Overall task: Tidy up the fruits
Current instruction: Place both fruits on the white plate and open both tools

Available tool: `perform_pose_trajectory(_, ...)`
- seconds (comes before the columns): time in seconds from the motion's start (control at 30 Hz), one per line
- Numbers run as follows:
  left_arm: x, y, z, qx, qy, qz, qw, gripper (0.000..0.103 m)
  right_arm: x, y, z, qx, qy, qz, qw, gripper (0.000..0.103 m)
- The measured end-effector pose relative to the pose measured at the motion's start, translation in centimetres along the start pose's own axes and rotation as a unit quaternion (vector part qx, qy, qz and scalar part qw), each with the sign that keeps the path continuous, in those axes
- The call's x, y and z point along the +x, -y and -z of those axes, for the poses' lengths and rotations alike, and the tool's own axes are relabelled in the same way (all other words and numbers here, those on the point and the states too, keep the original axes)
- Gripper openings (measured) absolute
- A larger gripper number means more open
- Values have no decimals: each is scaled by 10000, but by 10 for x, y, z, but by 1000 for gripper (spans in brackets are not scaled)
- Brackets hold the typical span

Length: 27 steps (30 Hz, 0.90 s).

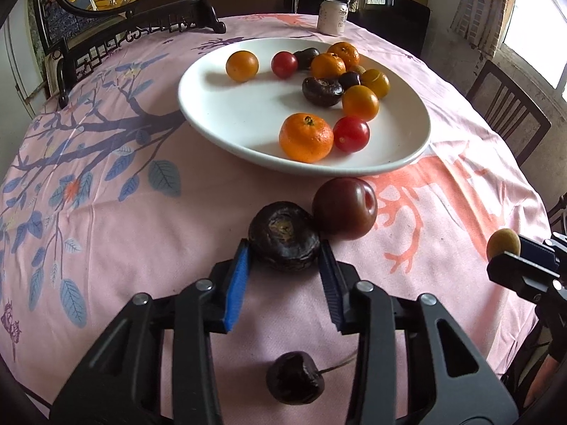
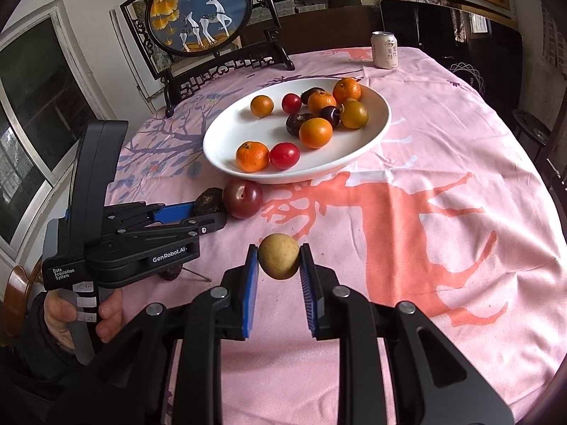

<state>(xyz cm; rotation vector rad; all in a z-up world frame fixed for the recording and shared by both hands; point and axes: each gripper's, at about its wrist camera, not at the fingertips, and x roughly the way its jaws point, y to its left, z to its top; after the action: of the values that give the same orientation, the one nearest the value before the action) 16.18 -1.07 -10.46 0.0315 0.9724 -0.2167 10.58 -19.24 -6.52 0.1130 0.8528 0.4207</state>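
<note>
My left gripper is shut on a dark brown wrinkled fruit that rests on the pink tablecloth, its blue pads against both sides. A dark red plum touches that fruit just beyond it. In the right wrist view the left gripper lies low at the left, held by a hand. My right gripper is shut on a small tan round fruit, held above the cloth. The white plate behind holds several oranges, red tomatoes and dark fruits.
A small dark fruit with a stem lies on the cloth under the left gripper. A drink can stands at the table's far edge. A framed deer screen stands at the back left. A wooden chair is beside the table on the right.
</note>
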Motion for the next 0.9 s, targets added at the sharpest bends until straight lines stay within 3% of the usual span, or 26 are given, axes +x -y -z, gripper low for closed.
perform_pose_trajectory(0.3, 1, 1, -2, 51, 114, -77, 9999, 40, 2, -10, -1, -72, -58, -24, 10000, 23)
perform_pose_trajectory(0.63, -40, -7, 4, -99, 385, 143, 9991, 39, 3, -14, -5, -135, -55, -49, 9999, 23)
perform_pose_trajectory(0.77, -56, -2, -11, 95, 459, 239, 9986, 40, 4, -10, -16, -166, -22, -43, 9999, 23)
perform_pose_trajectory(0.9, -55, -4, -53, 172, 333, 217, 9991, 40, 7, 0, -45, -348, 125, 136, 9992, 23)
